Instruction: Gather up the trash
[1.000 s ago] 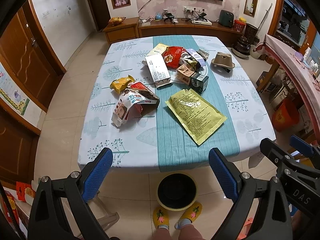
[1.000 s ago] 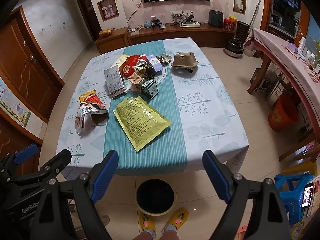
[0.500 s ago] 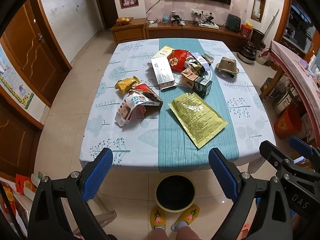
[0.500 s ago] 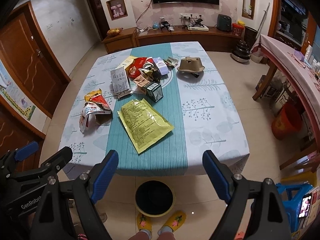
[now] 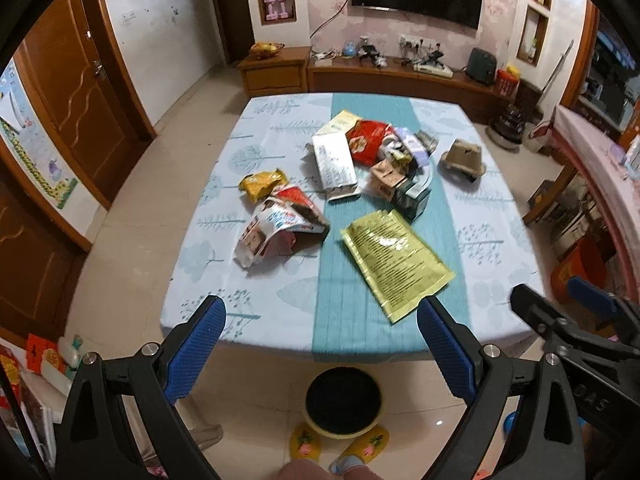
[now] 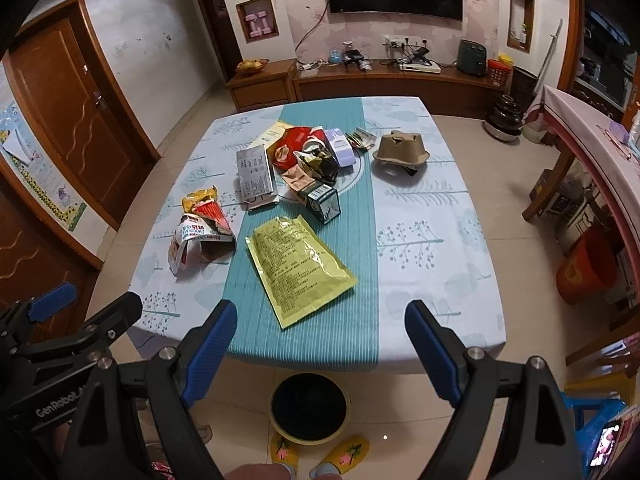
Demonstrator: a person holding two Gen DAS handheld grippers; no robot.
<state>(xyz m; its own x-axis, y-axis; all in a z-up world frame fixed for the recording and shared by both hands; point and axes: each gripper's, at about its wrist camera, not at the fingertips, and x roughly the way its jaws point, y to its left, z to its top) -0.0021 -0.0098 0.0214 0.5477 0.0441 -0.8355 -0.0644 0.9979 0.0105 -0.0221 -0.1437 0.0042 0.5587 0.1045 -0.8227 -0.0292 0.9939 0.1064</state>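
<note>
You're at the approach: left gripper point(image 5: 320, 344) and right gripper point(image 6: 320, 344), jaws spread, empty. Next, reach the flat yellow foil pouch point(image 6: 302, 268), nearest the round black bin point(image 6: 309, 406).

From my feed the counter point(image 6: 432, 248) wears a matt cloth, ribbed down its teal middle strip. The yellow pouch point(image 6: 302, 268) near the front edge is glossy crinkled foil. The brown tray point(image 6: 401, 148) toward the far right corner looks like rough moulded paper pulp. Both claws have textured blue rubbery pads point(image 5: 198, 346) on matt black plastic, and the floor tiles point(image 6: 532, 264) are shiny.
</note>
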